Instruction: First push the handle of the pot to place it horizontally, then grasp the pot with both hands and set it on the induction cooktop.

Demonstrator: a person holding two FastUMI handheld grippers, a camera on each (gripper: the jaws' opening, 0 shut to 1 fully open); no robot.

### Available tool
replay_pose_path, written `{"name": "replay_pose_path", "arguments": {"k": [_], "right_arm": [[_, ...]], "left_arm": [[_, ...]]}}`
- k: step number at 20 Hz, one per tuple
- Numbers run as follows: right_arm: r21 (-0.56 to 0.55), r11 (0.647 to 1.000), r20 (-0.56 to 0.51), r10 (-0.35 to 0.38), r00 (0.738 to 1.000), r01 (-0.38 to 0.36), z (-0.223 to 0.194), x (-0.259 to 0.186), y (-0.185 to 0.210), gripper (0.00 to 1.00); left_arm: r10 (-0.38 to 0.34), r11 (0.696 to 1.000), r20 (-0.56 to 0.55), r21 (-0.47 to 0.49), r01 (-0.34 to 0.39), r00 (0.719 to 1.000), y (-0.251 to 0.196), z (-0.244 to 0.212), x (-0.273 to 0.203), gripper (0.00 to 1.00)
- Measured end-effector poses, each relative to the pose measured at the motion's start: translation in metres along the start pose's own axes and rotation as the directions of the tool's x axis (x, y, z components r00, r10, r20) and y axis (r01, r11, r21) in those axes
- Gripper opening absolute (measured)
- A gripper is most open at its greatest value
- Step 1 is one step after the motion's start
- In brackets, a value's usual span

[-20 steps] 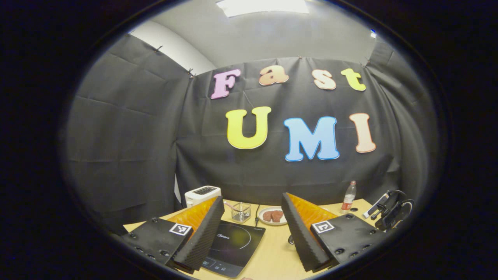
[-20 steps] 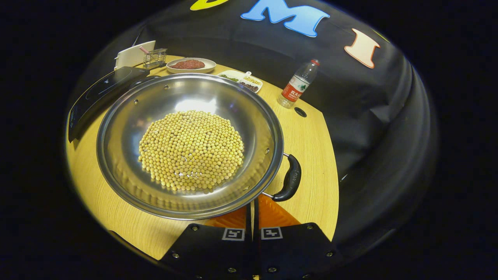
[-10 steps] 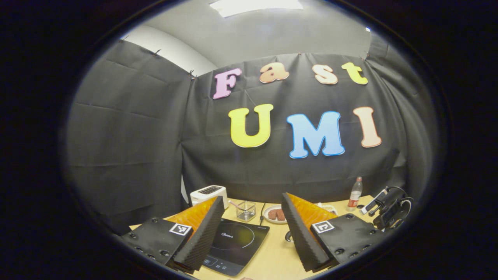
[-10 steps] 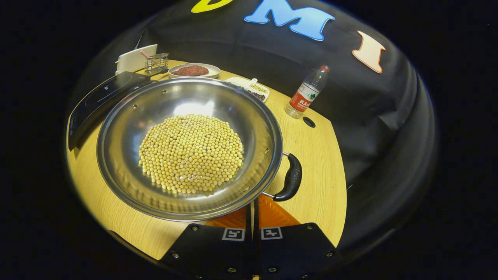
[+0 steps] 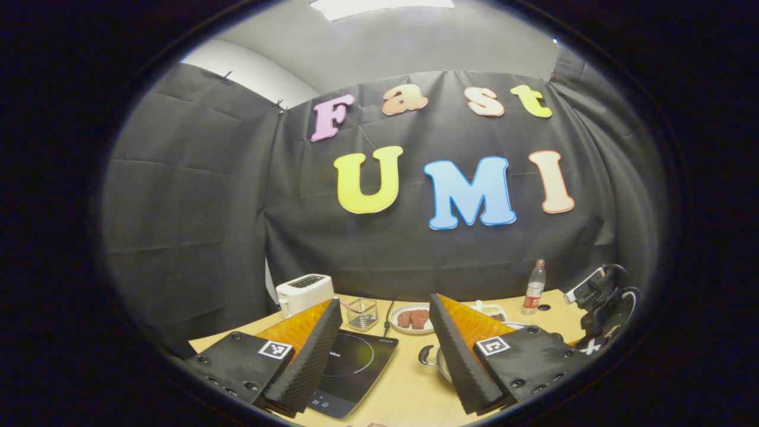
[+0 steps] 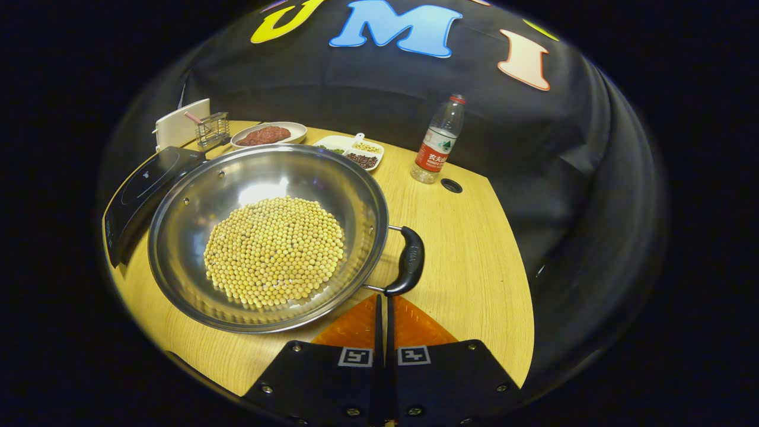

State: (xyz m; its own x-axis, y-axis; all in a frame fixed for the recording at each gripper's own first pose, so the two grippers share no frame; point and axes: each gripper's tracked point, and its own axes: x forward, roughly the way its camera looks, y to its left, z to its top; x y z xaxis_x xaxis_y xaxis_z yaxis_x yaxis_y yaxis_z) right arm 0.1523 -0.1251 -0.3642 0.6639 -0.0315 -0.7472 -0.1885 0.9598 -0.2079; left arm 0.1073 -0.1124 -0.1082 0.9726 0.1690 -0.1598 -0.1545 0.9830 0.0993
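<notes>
Right gripper view: the pot (image 6: 267, 237), holding a heap of soybeans (image 6: 274, 252), was pictured on the wooden table (image 6: 474, 255) just ahead of the right gripper (image 6: 383, 308), whose fingers were pressed together with nothing between them. The pot's black handle (image 6: 408, 261) was seen just past the fingertips, slightly to their right; whether it was being touched could not be told. Compared with a second earlier, the pot was shown smaller and farther ahead, and the handle had been brought round from well right of the fingertips to nearly in line with them. The pushing step was judged to be under way or close to done, with the two-handed lift not yet begun.

The induction cooktop (image 6: 142, 193) was seen ahead and to the left, just beside the pot's far-left rim, so only a short carry was judged to be needed. A plate of meat (image 6: 268, 134), a divided dish (image 6: 350, 154) and a water bottle (image 6: 437, 142) were set beyond the pot, well apart from its path. Bare table was left open to the right of the handle, as far as the table's curved edge.

In the left gripper view, the left gripper (image 5: 385, 350) was held with its fingers wide apart and empty, above the table, the cooktop (image 5: 350, 370) lying between and below them.
</notes>
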Motion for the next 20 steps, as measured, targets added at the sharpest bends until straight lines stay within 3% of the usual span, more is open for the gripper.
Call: {"name": "replay_pose_path", "arguments": {"k": [2,4,6,7,9,10,12,13,17,18,19,20], "right_arm": [[0.072,0.997,0.049,0.016,0.999,-0.019,0.010,-0.013,-0.002,0.01],[0.131,0.990,0.089,0.041,0.995,-0.053,0.019,-0.027,0.001,0.18],[0.176,0.983,0.126,0.022,0.992,-0.044,0.026,-0.036,-0.001,0.80],[0.200,0.979,0.142,0.012,0.990,-0.041,0.031,-0.041,0.000,1.00],[0.232,0.973,0.166,-0.024,0.986,-0.015,0.040,-0.043,-0.003,0.95],[0.247,0.969,0.175,-0.038,0.984,-0.007,0.044,-0.044,-0.002,0.99],[0.278,0.960,0.191,-0.055,0.980,0.000,0.054,-0.045,-0.002,0.95],[0.297,0.955,0.199,-0.062,0.978,0.000,0.058,-0.045,-0.001,0.99],[0.337,0.941,0.171,-0.086,0.981,0.024,0.058,-0.031,0.000,0.99],[0.342,0.939,0.161,-0.093,0.983,0.033,0.057,-0.026,0.000,0.99],[0.347,0.937,0.150,-0.100,0.984,0.042,0.056,-0.022,-0.001,0.99],[0.354,0.934,0.139,-0.102,0.985,0.047,0.055,-0.018,-0.002,0.99]], "left_arm": [[-0.030,1.000,-0.010,0.002,0.030,0.999,-0.006,-0.008,0.012,1.00],[-0.069,0.998,-0.030,-0.009,0.069,0.997,-0.013,-0.019,0.030,1.00],[-0.115,0.993,-0.045,-0.027,0.114,0.992,-0.021,-0.029,0.049,1.00],[-0.141,0.990,-0.054,-0.029,0.139,0.989,-0.024,-0.034,0.057,1.00],[-0.192,0.981,-0.081,-0.026,0.190,0.978,-0.033,-0.048,0.079,1.00],[-0.224,0.975,-0.101,-0.028,0.222,0.969,-0.039,-0.056,0.088,0.92],[-0.285,0.958,-0.147,-0.043,0.282,0.947,-0.051,-0.076,0.106,1.00],[-0.307,0.952,-0.173,-0.055,0.302,0.936,-0.055,-0.088,0.115,1.00],[-0.389,0.921,-0.257,-0.108,0.373,0.885,-0.076,-0.129,0.146,1.00],[-0.403,0.915,-0.279,-0.111,0.388,0.871,-0.082,-0.140,0.154,0.92],[-0.417,0.909,-0.301,-0.112,0.402,0.858,-0.087,-0.150,0.160,0.97],[-0.427,0.903,-0.333,-0.109,0.416,0.841,-0.090,-0.162,0.160,0.96]]}}
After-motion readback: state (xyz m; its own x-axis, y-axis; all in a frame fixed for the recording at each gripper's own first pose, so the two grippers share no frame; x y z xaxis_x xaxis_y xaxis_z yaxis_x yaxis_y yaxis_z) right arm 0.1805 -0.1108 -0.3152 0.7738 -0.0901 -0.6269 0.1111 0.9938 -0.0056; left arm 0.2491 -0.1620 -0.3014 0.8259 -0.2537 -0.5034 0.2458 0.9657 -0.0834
